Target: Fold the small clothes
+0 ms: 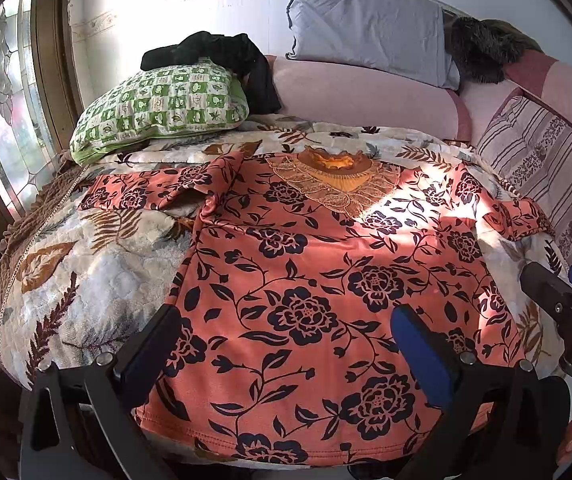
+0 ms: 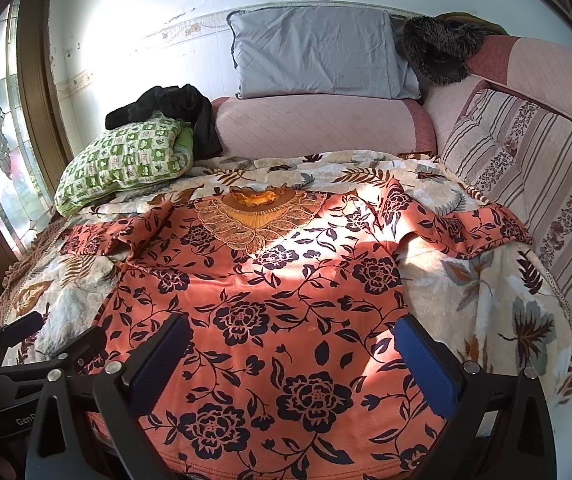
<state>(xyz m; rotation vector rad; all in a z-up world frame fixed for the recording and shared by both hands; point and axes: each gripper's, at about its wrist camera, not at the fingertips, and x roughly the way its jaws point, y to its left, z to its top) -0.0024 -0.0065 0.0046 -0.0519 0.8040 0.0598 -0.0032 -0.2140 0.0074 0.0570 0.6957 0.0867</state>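
- Currently, my left gripper [image 1: 282,344]: jaws spread wide, holding nothing, poised over the hem end of the top [image 1: 325,280].
- My right gripper [image 2: 293,352]: likewise agape and empty, over the same hem, just beside the left one; its blue pad [image 2: 425,364] sits above the top's right edge.
- Top: orange, dark floral print, lace collar [image 1: 333,184] at the far end. Lies face up and spread on the blanket [image 1: 66,264], hem nearest me, sleeves out to either side. Left sleeve [image 1: 142,192] is rumpled; right sleeve [image 2: 481,228] trails toward the striped cushion [image 2: 533,168].
- Surroundings: green pillow [image 1: 158,112] with a black garment [image 1: 222,56] over it, grey pillow [image 2: 317,52] against the wall, pink bolster [image 2: 313,128].
- Step, as I judge it: garment laid out, first fold not yet begun.
- Next move, my reckoning: each gripper needs to pinch a sleeve or side edge and carry it inward across the body; the bunched left sleeve may want smoothing first.
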